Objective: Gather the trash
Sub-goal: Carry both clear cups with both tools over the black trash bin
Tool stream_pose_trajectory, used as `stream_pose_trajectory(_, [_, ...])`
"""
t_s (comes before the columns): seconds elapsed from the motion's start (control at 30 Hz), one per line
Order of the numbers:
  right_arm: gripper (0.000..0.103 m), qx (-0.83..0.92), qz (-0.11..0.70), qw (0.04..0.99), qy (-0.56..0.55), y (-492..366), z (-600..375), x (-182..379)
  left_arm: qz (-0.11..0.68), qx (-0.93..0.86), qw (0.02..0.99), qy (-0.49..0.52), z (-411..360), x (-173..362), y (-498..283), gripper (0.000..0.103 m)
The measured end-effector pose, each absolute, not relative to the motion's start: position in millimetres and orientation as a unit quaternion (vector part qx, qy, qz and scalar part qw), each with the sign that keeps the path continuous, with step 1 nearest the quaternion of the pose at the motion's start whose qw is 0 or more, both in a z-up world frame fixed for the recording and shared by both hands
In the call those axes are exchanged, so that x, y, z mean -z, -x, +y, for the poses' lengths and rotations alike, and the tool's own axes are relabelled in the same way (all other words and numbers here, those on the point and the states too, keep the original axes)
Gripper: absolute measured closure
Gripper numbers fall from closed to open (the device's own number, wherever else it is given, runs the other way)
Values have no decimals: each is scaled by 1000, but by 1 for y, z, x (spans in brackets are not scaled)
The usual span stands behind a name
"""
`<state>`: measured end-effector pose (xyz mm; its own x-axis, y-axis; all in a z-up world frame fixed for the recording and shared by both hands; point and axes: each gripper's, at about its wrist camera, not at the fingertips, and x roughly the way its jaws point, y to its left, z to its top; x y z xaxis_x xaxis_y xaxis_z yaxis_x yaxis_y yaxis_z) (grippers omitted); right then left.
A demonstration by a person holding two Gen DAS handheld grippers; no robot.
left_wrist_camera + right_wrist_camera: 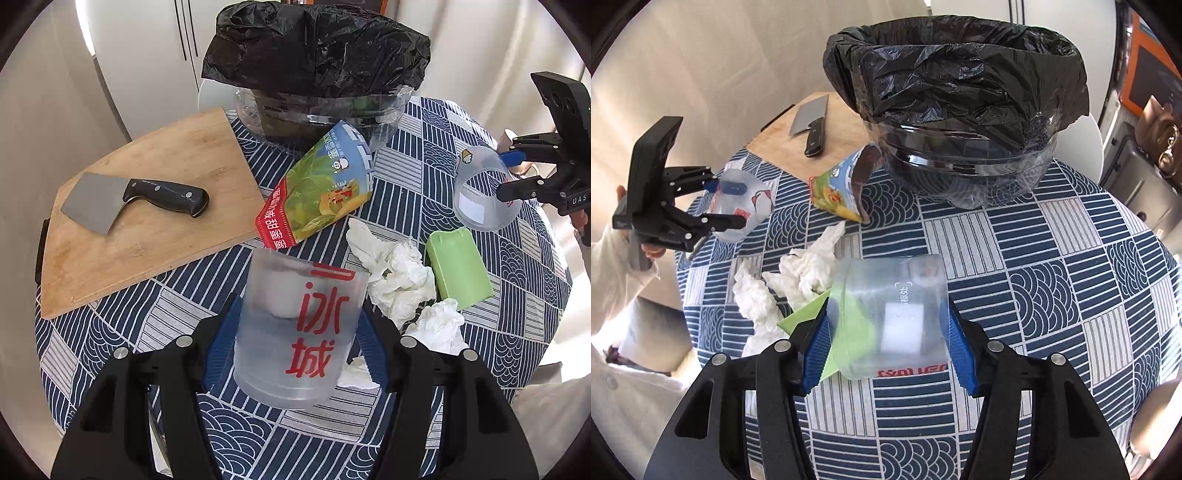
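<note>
My left gripper (295, 347) is shut on a frosted plastic cup (295, 328) with red characters, held above the table; it also shows in the right wrist view (735, 206). My right gripper (886, 339) is shut on a second clear plastic cup (890, 317), which also shows in the left wrist view (484, 192). A colourful paper cup (321, 188) lies on its side by the bin. Crumpled white tissues (395, 280) and a green packet (461, 269) lie on the cloth. The bin (964, 110) with a black bag stands at the back.
A wooden cutting board (147, 206) with a cleaver (140, 199) lies at the left on the round table with a blue patterned cloth (1052, 258). White cabinets stand behind. The table edge curves off at right.
</note>
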<state>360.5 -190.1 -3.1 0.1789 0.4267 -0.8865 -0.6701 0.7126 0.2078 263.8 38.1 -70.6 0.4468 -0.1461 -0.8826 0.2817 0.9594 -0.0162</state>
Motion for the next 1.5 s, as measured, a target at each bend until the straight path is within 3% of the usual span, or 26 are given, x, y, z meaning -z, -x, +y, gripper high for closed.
stream_pose_trajectory(0.83, [50,-391,431,798,156,-330,-125,-95,435,46,896,-81,98,-13,-214,42])
stream_pose_trajectory(1.5, [51,-415,351,825,153,-391,-110,-170,383,37,912,-141,93,-95,-256,42])
